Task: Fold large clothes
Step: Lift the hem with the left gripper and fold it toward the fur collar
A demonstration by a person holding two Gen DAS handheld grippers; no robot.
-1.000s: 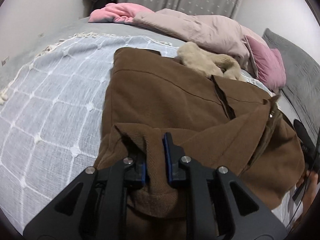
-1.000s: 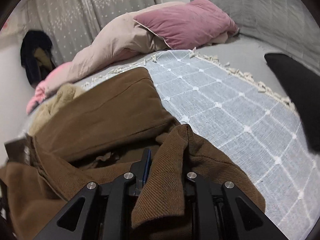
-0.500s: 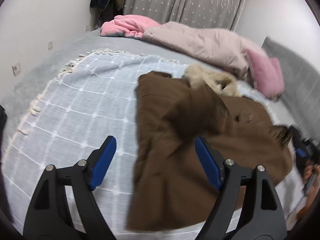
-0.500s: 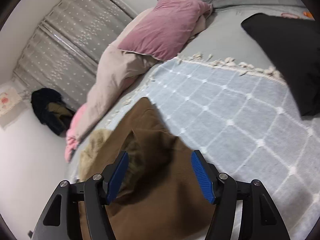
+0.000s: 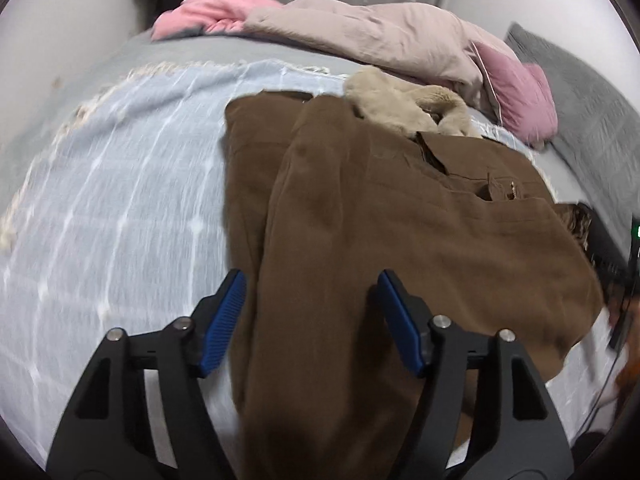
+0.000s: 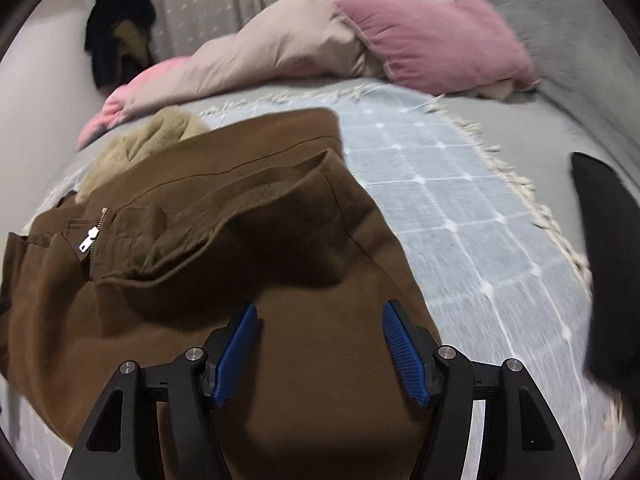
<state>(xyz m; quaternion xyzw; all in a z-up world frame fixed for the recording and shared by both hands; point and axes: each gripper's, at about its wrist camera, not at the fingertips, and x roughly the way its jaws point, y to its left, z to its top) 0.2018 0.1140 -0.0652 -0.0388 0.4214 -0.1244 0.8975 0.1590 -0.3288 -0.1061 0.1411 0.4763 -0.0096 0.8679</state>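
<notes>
Brown coat (image 5: 400, 240) (image 6: 240, 240) is lying folded on the light blue blanket (image 5: 120, 200) (image 6: 460, 208), beige fur collar (image 5: 400, 108) at its far end. Left gripper (image 5: 312, 320) and right gripper (image 6: 318, 352) are hovering above it, jaws apart, gripping nothing.

bed (image 6: 472, 112) | light-blue throw (image 6: 460, 216); on it brown coat (image 6: 224, 248), maybe black cushion (image 6: 604, 248)
</notes>
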